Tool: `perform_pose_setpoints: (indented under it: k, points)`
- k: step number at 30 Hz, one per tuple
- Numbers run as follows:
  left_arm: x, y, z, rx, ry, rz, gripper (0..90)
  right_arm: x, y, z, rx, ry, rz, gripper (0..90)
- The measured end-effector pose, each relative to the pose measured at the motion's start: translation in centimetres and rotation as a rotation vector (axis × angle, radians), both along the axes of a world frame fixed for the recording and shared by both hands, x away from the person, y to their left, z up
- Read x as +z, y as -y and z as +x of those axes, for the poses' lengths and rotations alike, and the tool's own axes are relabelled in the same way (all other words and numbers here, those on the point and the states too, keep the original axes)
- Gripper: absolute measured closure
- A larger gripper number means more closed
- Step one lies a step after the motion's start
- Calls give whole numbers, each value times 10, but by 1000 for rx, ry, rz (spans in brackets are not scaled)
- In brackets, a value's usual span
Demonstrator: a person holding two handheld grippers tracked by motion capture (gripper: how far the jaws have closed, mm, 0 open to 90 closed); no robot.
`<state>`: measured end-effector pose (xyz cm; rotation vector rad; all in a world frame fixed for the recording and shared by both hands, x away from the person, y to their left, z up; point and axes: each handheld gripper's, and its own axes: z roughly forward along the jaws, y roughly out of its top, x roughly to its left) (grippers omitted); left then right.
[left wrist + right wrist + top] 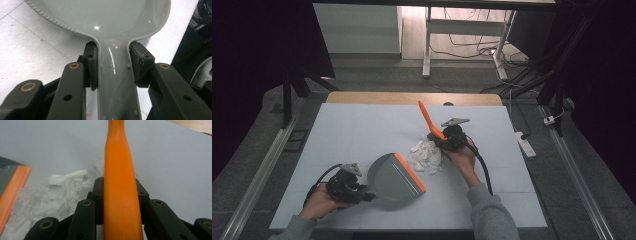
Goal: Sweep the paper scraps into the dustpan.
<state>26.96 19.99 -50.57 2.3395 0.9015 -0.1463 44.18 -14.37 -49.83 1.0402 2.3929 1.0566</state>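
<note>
On the left side of the table (362,125), the left gripper (362,195) is pinching the handle of a grey dustpan (392,177). The left gripper view shows both black pads (91,65) pressed tight on the dustpan handle (116,82), one on each side. The pan lies flat on the table, and its orange lip (409,172) faces the mess.

Just past that lip sits a heap of torn white paper scraps (426,155). Some bits touch the lip or lie very close to it. None look to be inside the pan yet.

On the right, the right gripper (447,137) is squeezed shut on an orange brush handle (428,119). The handle sticks up and leans away from the person. The brush end is hidden behind the gripper and the heap. In the right gripper view the brush handle (120,195) runs straight up between the jaws, with the scraps (50,192) just beside it.

What could go wrong? I think a fast sweep could toss the light scraps over the pan or off to the side. A hard push could also slide the pan back if the left grip goes loose. The round handle might twist in the jaws too.
</note>
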Motion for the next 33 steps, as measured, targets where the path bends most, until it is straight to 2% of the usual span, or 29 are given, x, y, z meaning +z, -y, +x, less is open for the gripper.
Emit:
perform_pose_setpoints:
  k: [5, 9, 12, 15, 20, 23, 27, 30, 33]
  points:
    - [0, 0, 0, -1, -3, -1, 612, -1, -9, -10, 26, 1, -7, 707]
    - [0, 0, 0, -2, -3, -1, 612, -1, -15, -18, 52, -23, 18, 707]
    - [0, 0, 0, -4, 0, 1, 612, -2, -22, -26, 76, -17, 12, 707]
    - [0, 1, 0, -4, -2, 1, 612, -2, -27, -30, 101, -39, 36, 707]
    - [0, 1, 0, -5, -3, 1, 612, -1, -36, -38, 135, -28, 15, 707]
    - [-1, 1, 1, -6, -4, 1, 612, 4, -36, -41, 145, -26, 46, 707]
    - [-1, 1, 1, -6, -5, 0, 612, 18, -29, -42, 120, 31, 61, 707]
    - [-1, 1, 1, -6, -5, 1, 612, 27, -20, -37, 82, 50, 82, 707]
    - [-1, 1, 1, -6, -6, -1, 612, 31, -12, -33, 51, 69, 81, 707]
